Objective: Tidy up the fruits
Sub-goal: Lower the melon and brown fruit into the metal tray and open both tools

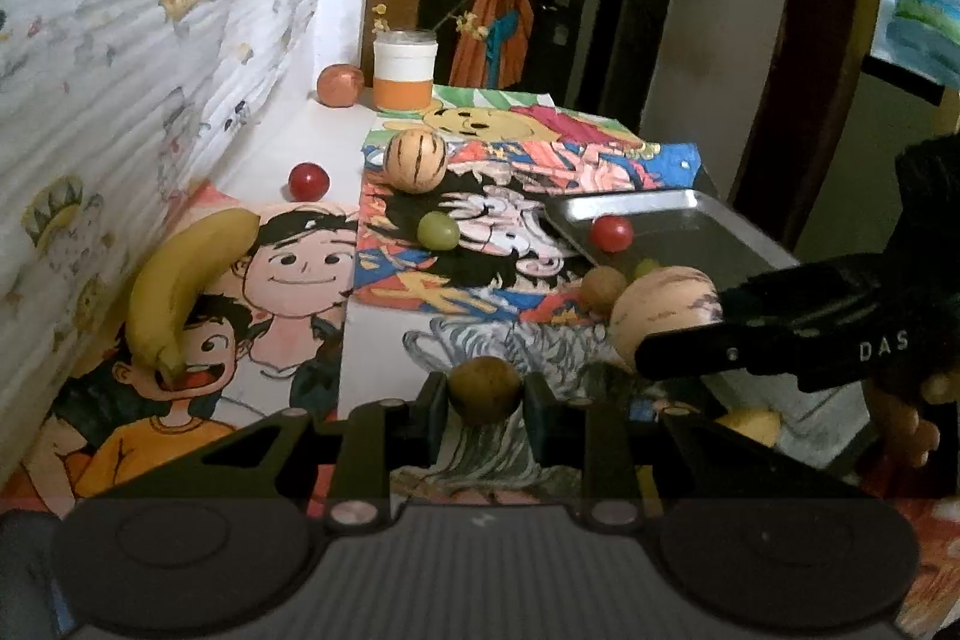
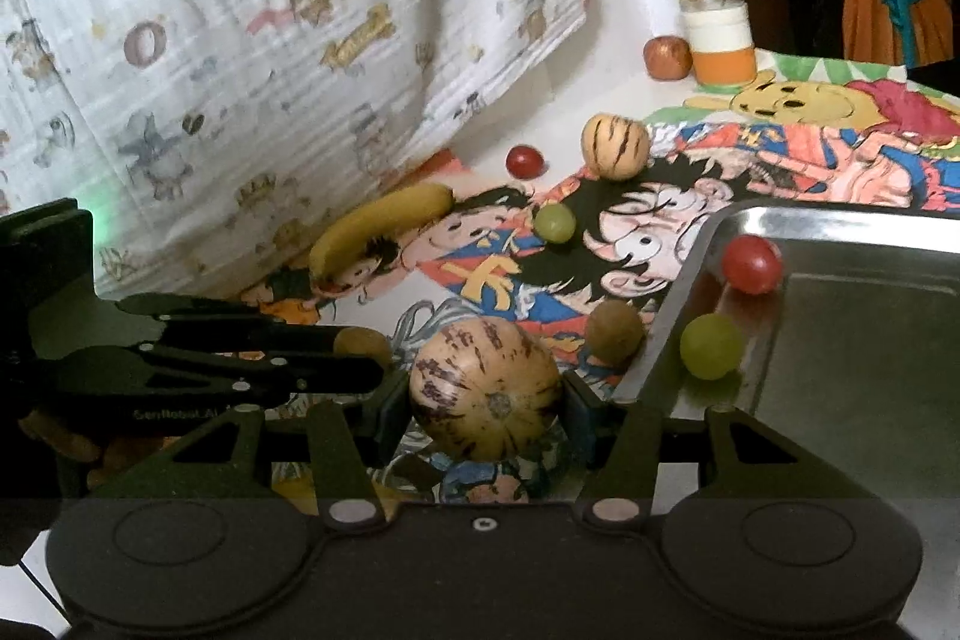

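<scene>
Gripping a small round brown fruit (image 1: 485, 389) at the bottom centre of its own view, the left gripper (image 1: 485, 394) has its jaws clenched on both sides of it, so the fruit looks lifted for carrying rather than resting on the tabletop (image 1: 282, 148). Low in the right wrist view, the right gripper (image 2: 487, 403) has its jaws clamped across the flanks of a cream, purple-streaked round melon-like fruit (image 2: 487, 394), stem end toward the camera; the wide hold suits its bulk. Both grippers sit just left of the shiny metal tray (image 2: 840, 340), probably because that is where the fruits are being gathered. In the tray's near corner lie a green grape (image 2: 711, 345) and a red grape (image 2: 750, 263), apart from each other, the red one close to the rim. Just outside that rim sits a second small brown fruit (image 2: 613, 331), on the bright cartoon-printed cloth (image 2: 480, 280). Farther up the frame a loose green grape (image 2: 554, 222) lies on the cloth, a yellow banana (image 2: 381, 226) lies at centre left against the hanging patterned sheet (image 2: 240, 40), and another red grape (image 2: 525, 160) and a smaller striped cream fruit (image 2: 615, 153) lie beyond. At upper right a reddish-orange round fruit (image 2: 667, 57) touches or nearly touches a white-and-orange jar (image 2: 720, 46) of dried yellow flowers. Judging by this, most fruits are still outside the tray.
</scene>
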Demonstrator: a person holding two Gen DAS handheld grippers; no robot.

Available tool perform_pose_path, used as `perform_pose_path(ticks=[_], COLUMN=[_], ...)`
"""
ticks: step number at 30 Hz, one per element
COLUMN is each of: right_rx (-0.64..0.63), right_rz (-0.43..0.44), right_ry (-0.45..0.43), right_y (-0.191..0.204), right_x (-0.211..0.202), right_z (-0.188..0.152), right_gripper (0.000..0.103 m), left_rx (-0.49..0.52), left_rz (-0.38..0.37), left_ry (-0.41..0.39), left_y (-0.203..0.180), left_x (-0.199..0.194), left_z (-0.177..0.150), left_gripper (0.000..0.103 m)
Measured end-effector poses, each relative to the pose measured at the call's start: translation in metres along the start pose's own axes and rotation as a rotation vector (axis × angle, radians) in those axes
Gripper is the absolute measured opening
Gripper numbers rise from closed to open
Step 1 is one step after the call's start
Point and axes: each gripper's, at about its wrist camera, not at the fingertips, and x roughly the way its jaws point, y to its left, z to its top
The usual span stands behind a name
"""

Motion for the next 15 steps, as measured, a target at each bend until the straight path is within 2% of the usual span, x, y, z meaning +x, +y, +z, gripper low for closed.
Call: perform_pose_path(ticks=[3, 9, 15], right_rx=[0.015, 0.031, 0.024], right_rz=[-0.022, -0.125, -0.215], right_ry=[-0.045, -0.152, -0.191], right_y=[-0.007, -0.037, -0.07], right_x=[-0.016, -0.057, -0.079], right_z=[0.003, 0.02, 0.037], right_gripper=[0.055, 0.055, 0.055], left_rx=[0.005, 0.033, 0.072], left_rz=[-0.003, -0.035, -0.083], left_ry=[-0.017, -0.05, -0.049], left_y=[-0.007, -0.033, -0.07], left_x=[-0.001, 0.001, 0.018], left_z=[0.008, 0.025, 0.039], left_gripper=[0.03, 0.03, 0.03])
